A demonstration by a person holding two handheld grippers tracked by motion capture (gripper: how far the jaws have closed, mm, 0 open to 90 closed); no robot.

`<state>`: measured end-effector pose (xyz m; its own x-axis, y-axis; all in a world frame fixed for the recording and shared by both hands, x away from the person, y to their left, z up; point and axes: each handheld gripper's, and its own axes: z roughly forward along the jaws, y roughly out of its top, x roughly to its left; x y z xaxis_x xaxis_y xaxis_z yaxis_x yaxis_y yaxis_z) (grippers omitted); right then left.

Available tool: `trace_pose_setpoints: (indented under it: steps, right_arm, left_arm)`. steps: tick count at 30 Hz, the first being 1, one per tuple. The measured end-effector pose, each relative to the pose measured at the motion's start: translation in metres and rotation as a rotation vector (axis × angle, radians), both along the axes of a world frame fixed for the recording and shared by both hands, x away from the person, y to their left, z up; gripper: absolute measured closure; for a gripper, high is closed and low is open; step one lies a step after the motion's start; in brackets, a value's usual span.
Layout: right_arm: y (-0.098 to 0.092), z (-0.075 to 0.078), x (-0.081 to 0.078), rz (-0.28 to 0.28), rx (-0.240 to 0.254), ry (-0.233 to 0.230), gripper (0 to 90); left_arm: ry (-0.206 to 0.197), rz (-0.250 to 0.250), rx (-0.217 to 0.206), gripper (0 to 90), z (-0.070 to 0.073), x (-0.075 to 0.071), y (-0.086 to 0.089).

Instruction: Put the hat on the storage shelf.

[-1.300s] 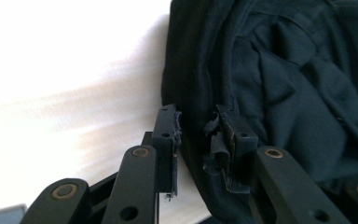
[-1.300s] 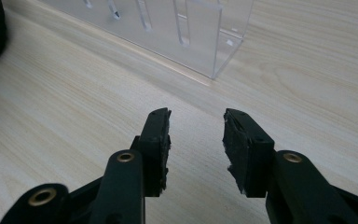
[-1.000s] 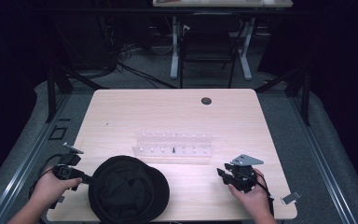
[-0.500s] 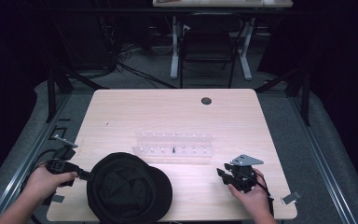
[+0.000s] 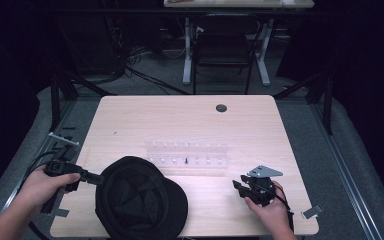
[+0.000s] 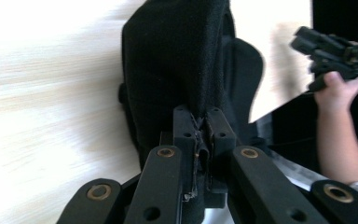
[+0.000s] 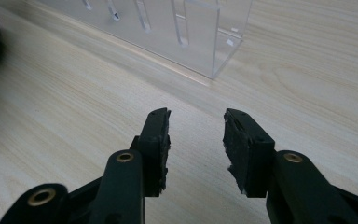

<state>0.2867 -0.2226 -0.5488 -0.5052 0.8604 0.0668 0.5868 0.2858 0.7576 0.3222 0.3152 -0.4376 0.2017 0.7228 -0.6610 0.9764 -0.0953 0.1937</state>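
A black cap [image 5: 140, 197] lies open side up at the table's front left. My left gripper [image 5: 97, 178] comes in from the left and is shut on its rim, having closed on it within the last second. In the left gripper view the jaws [image 6: 200, 126] pinch the cloth edge and the cap [image 6: 177, 60] hangs ahead of them, its left side lifted off the wood. My right gripper [image 5: 237, 186] rests at the front right, open and empty, with its pads [image 7: 196, 135] apart over bare wood. It faces a clear plastic rack [image 5: 187, 153].
The clear rack [image 7: 168, 28] has several upright dividers and a small dark piece in one slot. A round cable hole [image 5: 221, 108] sits near the table's [image 5: 280, 130] far edge. Black frame legs and a chair stand beyond.
The left hand has risen and drawn slightly left, lifting the cap's left rim with it. The right hand has kept still.
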Motion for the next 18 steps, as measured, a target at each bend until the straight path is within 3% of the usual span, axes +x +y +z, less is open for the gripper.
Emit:
trace_pose_setpoints:
  steps: [8,18]
  right_arm:
    - [0.000,0.000,0.000,-0.003,0.005,-0.003,60.2]
    - [0.000,0.000,0.000,-0.003,0.008,0.000,59.6]
  left_arm:
    - [0.005,0.000,-0.139,85.6,0.020,-0.001,-0.003]
    - [0.000,0.007,-0.228,85.7,0.039,-0.002,-0.003]
